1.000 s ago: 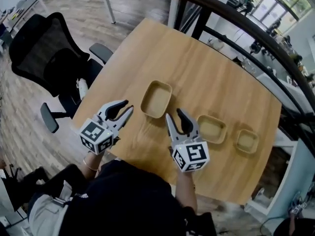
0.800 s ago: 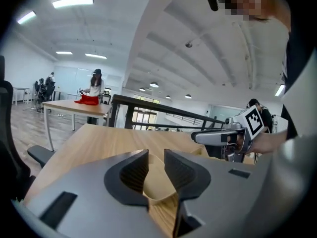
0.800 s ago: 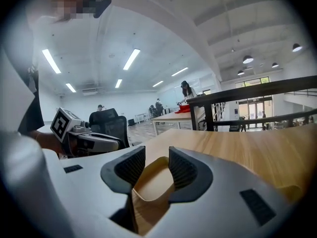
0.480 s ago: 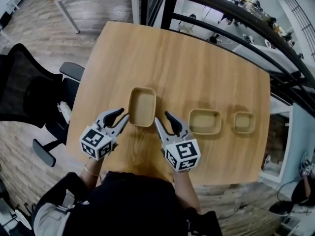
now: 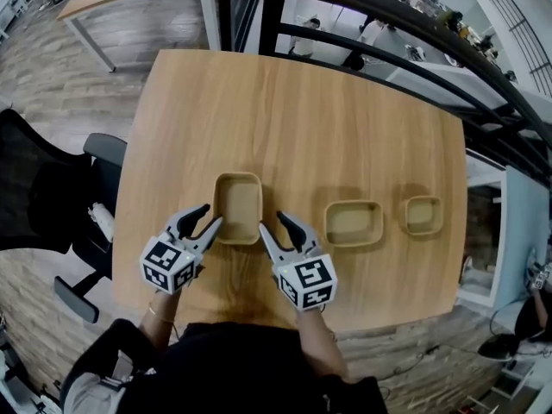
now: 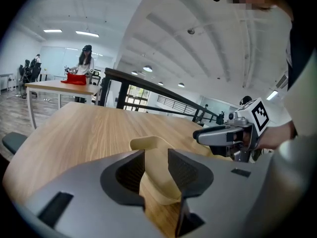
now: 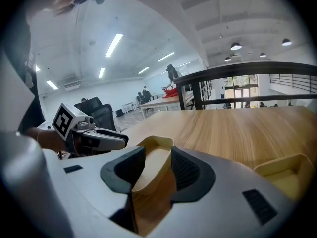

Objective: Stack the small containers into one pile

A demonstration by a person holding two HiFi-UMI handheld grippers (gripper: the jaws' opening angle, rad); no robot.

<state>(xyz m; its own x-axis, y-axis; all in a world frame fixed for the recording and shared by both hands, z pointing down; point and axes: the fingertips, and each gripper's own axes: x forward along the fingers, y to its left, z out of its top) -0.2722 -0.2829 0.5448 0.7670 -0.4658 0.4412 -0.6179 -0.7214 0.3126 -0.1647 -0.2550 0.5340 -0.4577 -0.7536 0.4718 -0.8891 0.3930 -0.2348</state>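
Three tan containers sit in a row on the wooden table (image 5: 302,110): a large one (image 5: 237,207), a medium one (image 5: 354,223) and a small one (image 5: 423,215). My left gripper (image 5: 210,216) is at the large container's near left corner. Its jaws have just been opening, and the container (image 6: 158,182) shows in the gap between them with no pad pressing on it. My right gripper (image 5: 271,222) stands open at the near right corner, the container's rim (image 7: 151,170) showing between its jaws. Each gripper view shows the other gripper across the container.
A black office chair (image 5: 43,197) stands left of the table. A dark railing (image 5: 388,24) runs behind the far edge. The medium container (image 7: 285,175) lies right of my right gripper. Bare tabletop stretches beyond the row.
Both grippers have come down and forward to the large container's near corners. The left jaws stand wider apart than before.
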